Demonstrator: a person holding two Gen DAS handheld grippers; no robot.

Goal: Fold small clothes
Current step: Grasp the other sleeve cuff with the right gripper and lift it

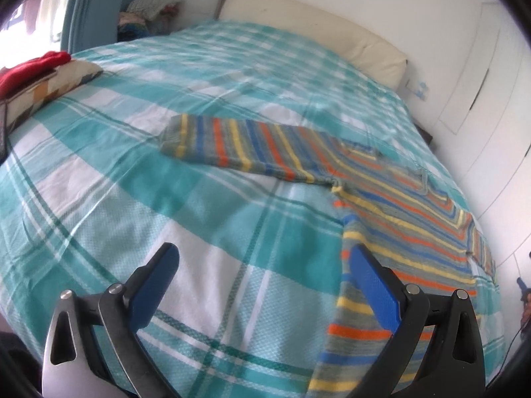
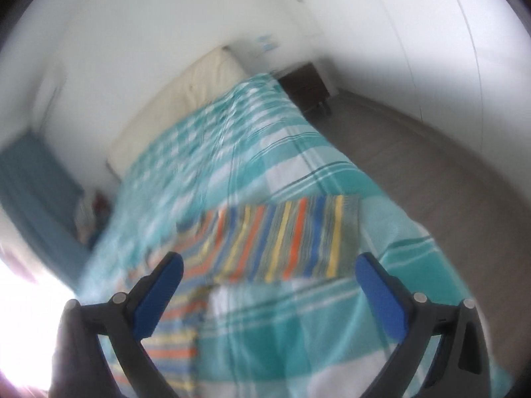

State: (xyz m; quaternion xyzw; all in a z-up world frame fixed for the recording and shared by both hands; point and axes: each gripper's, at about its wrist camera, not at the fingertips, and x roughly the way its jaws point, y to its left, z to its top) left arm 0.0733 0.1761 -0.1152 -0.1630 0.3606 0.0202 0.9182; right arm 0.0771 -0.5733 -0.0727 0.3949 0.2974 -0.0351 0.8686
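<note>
A bed [image 1: 199, 76] fills most of both views, covered by one teal-and-white checked bedspread [image 1: 139, 179]. One cream headboard cushion [image 1: 315, 30] runs along the far end against the white wall.

One striped sweater [image 1: 381, 192] lies flat on the bedspread, with bands of grey, blue, orange and yellow. In the left wrist view its body spreads toward the right side of the bed and one sleeve [image 1: 232, 146] stretches out to the left, flat and straight. The right wrist view is blurred; it shows the other sleeve [image 2: 285, 235] reaching toward the bed's edge, with part of the body at the lower left.

Only the left wrist view shows one patterned pillow [image 1: 49, 89] at the left edge of the bed with one red garment [image 1: 30, 69] on top, a heap of clothes [image 1: 149, 10] in the far corner, and a blue curtain [image 1: 86, 6] beside it. Only the right wrist view shows the grey floor [image 2: 415, 152] beside the bed and one dark bedside cabinet [image 2: 305, 86] near the headboard.

Two grippers are in view, each with two blue pads. The left gripper [image 1: 265, 265] hangs above the bedspread with its jaws wide and nothing between them; its right finger overlaps the sweater's lower hem in the picture. The right gripper [image 2: 268, 275] hangs above the sleeve, its jaws wide and holding nothing.
</note>
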